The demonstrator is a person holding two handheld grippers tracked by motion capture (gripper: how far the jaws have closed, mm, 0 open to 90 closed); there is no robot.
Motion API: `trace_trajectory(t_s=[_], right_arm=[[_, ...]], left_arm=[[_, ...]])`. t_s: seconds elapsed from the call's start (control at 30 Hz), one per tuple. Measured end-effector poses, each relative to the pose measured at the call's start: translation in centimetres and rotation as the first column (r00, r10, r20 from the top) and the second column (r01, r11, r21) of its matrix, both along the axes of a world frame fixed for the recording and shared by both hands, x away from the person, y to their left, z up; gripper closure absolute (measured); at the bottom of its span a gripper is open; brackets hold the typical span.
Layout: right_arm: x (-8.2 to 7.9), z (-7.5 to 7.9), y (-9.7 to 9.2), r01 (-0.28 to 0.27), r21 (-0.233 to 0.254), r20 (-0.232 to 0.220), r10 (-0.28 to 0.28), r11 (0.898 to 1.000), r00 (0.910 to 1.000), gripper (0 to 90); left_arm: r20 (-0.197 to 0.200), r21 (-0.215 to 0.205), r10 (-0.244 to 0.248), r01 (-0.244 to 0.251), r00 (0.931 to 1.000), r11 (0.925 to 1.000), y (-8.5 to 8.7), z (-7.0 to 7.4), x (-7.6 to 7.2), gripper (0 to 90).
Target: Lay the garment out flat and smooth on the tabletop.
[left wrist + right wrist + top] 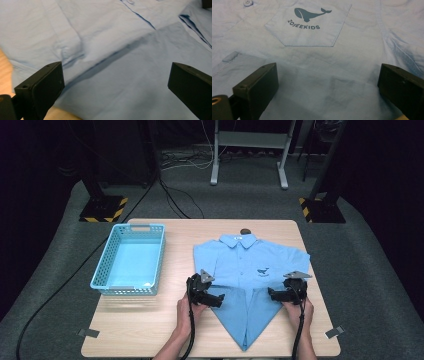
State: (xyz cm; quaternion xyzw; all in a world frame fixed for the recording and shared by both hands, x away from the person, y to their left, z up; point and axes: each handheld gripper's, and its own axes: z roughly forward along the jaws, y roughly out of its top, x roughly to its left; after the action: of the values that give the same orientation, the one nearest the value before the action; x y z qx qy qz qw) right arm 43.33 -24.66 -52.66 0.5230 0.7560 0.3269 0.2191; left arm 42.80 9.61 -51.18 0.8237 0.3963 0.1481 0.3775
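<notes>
A light blue child's shirt (pixel 250 270) lies front up on the wooden table (pixel 150 330), collar at the far side. Both lower side parts are folded inward, so its bottom tapers to a point near the front edge. A chest pocket (pixel 308 23) bears a dark whale print and lettering. My left gripper (pixel 212 299) rests at the shirt's lower left fold, open, with the folded cloth (pixel 125 75) spread between its jaws. My right gripper (pixel 276 296) sits at the lower right fold, also open, facing the pocket over the folded edge (pixel 312 72).
A light blue plastic basket (pixel 131 259) stands on the table's left half. A small dark object (pixel 245 231) lies at the far table edge behind the collar. Grey tape tabs (pixel 88 333) mark the front corners. Stand bases and cables are on the floor beyond.
</notes>
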Motion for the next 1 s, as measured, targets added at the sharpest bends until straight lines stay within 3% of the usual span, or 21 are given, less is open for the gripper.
trace_trajectory(t_s=[0.17,0.4,0.43,0.47,0.63,0.73,1.0], right_arm=[[0.0,0.0,0.0,-0.004,0.001,0.000,0.004,1.000,1.0000,2.6],[0.0,0.0,0.0,-0.007,0.003,0.000,0.007,1.000,1.0000,3.0],[0.0,0.0,0.0,-0.005,0.002,0.004,0.005,1.000,1.0000,4.2],[0.0,0.0,-0.1,-0.002,0.002,0.006,0.002,1.000,1.0000,4.7],[0.0,0.0,-0.1,-0.001,0.002,0.007,0.001,1.000,1.0000,4.7],[0.0,0.0,-0.1,-0.001,0.003,0.006,0.001,1.000,1.0000,4.7],[0.0,0.0,-0.1,0.000,0.003,0.007,0.000,1.000,1.0000,4.7]], left_arm=[[0.004,0.004,0.004,-0.004,1.0000,1.0000,0.1,0.6,1.6,0.0],[-0.015,0.073,0.042,-0.041,0.9990,0.9965,0.0,0.5,4.2,4.7],[-0.037,0.073,0.037,-0.034,0.9986,0.9967,0.2,0.3,4.9,11.5],[-0.051,0.069,0.039,-0.035,0.9980,0.9970,0.2,0.1,5.1,11.8],[-0.050,0.100,0.067,-0.062,0.9965,0.9931,0.2,-0.3,5.7,21.2],[-0.029,0.100,0.099,-0.096,0.9947,0.9904,0.3,-0.2,5.7,30.4],[0.003,0.111,0.123,-0.123,0.9924,0.9861,0.8,0.0,5.7,54.0]])
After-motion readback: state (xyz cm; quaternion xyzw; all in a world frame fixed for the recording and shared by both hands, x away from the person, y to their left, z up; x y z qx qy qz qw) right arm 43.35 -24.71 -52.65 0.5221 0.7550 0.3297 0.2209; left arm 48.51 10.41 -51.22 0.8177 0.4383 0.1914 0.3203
